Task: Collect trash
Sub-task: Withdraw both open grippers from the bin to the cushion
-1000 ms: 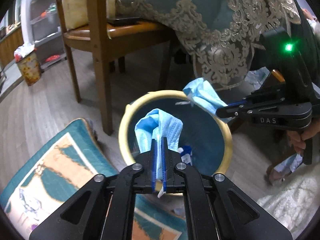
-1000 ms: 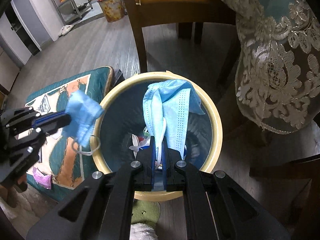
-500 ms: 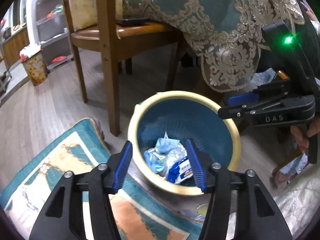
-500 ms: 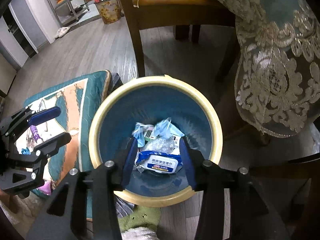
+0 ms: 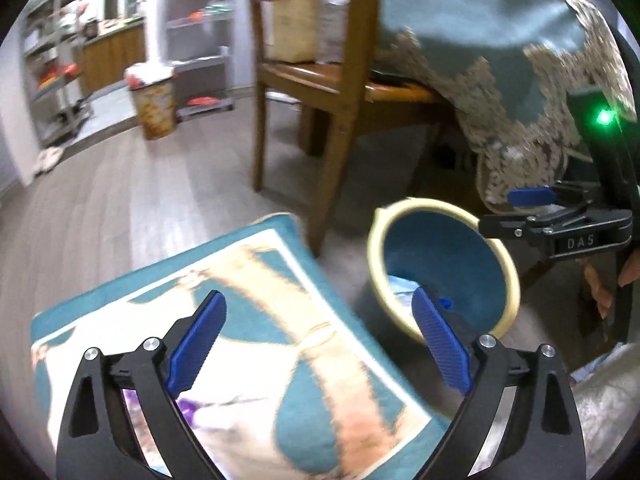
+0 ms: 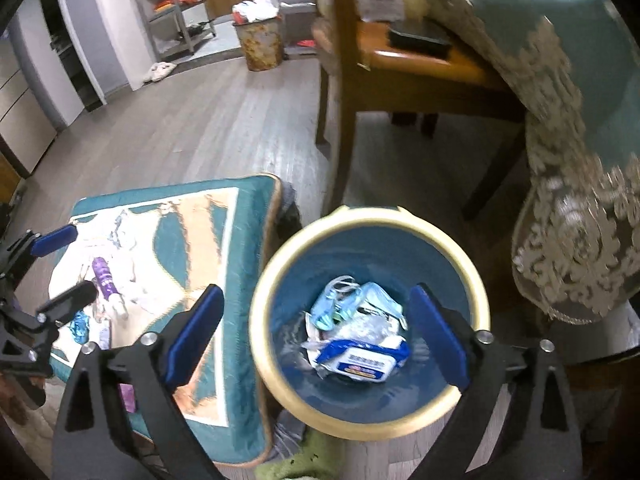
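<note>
A blue bin with a cream rim (image 6: 374,222) stands on the floor by a chair leg; it also shows in the left wrist view (image 5: 400,208). Inside lie blue face masks (image 6: 340,306) and a wipes packet (image 6: 362,362). My right gripper (image 6: 316,334) is open and empty above the bin's left rim. My left gripper (image 5: 318,342) is open and empty over the teal mat (image 5: 224,320), left of the bin. On the mat (image 6: 208,240) lie a purple tube (image 6: 105,276), white scraps (image 6: 128,240) and a blue wrapper (image 6: 80,326).
A wooden chair (image 5: 320,92) stands behind the bin, with a dark flat object (image 6: 418,36) on its seat. A lace-edged teal tablecloth (image 6: 568,160) hangs at the right. A second bin (image 6: 260,44) and shelves (image 5: 52,76) stand far off. A green cloth (image 6: 308,468) lies at the bin's base.
Both grippers opened and dropped their blue masks into the bin. Both jaws have since widened further. The left gripper has swung left, over the mat, and both have pulled back from the bin.
</note>
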Demonstrator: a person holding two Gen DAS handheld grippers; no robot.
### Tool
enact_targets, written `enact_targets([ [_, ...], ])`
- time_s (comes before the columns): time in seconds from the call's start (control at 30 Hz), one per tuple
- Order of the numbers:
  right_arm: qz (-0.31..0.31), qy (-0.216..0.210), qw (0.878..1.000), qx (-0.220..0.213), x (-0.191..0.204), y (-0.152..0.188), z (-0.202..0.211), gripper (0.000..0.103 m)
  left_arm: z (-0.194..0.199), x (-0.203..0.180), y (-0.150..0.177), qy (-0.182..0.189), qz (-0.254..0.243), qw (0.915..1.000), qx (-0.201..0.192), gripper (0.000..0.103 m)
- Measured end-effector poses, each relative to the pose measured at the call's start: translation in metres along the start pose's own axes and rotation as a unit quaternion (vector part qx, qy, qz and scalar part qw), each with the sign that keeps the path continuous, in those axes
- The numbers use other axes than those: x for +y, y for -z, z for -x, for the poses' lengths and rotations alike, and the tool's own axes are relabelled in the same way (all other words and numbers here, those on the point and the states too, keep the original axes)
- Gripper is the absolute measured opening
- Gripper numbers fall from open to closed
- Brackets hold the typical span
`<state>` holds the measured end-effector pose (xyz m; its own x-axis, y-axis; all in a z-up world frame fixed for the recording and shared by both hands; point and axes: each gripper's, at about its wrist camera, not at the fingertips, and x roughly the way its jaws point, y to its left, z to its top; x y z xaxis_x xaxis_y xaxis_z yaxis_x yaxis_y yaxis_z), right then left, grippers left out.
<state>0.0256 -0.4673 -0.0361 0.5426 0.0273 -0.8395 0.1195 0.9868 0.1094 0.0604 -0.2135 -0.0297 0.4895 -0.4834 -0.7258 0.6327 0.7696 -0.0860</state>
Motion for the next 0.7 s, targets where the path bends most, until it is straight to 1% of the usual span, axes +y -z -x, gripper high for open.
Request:
enact_targets([
  [0.1,0.008,-0.021,1.000,-0.008,0.024,-0.003,0.002,0.094,0.022,0.027,0.010,-0.028,0.020,0.9994,-0.009,0.094],
  [0.2,0.023,-0.030,0.999,-0.009,0.052,-0.006,0.001,0.094,0.044,0.056,0.020,-0.056,0.048,0.9972,-0.016,0.094],
  [0.3,0.038,-0.042,0.998,-0.020,0.082,-0.009,0.002,0.097,0.064,0.085,0.031,-0.096,0.068,0.9928,-0.023,0.094],
  [0.37,0.043,-0.049,0.998,-0.026,0.101,-0.011,0.001,0.097,0.072,0.100,0.039,-0.111,0.082,0.9902,-0.023,0.095],
  [0.5,0.051,-0.058,0.997,-0.021,0.130,-0.014,-0.009,0.097,0.083,0.127,0.057,-0.134,0.102,0.9856,-0.012,0.095],
  [0.7,0.060,-0.066,0.996,-0.001,0.170,-0.012,-0.033,0.097,0.090,0.157,0.088,-0.164,0.114,0.9798,0.011,0.095],
])
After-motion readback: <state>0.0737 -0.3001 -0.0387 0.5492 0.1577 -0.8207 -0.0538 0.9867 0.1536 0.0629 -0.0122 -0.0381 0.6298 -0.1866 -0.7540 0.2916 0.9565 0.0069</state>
